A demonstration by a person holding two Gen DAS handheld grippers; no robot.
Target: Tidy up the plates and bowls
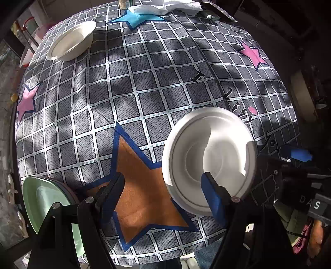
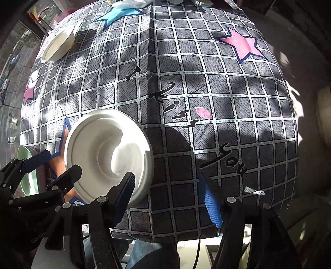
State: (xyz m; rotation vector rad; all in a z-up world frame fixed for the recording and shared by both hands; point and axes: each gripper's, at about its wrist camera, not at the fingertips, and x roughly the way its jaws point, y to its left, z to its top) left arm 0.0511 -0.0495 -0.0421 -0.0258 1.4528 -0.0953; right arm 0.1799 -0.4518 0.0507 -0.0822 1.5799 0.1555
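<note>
Round white bowl, checked fabric tablecloth

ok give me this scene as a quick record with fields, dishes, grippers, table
near bowl: white bowl upright on the cloth, partly over the orange star
far bowl: second white bowl near the far left edge
plate: green plate at the near left edge, on top of another dish
left gripper: open, one finger over the near bowl's rim, nothing gripped
right gripper: open, beside the near bowl, nothing between the fingers
table: checked cloth with stars
far edge: white cloth
</note>
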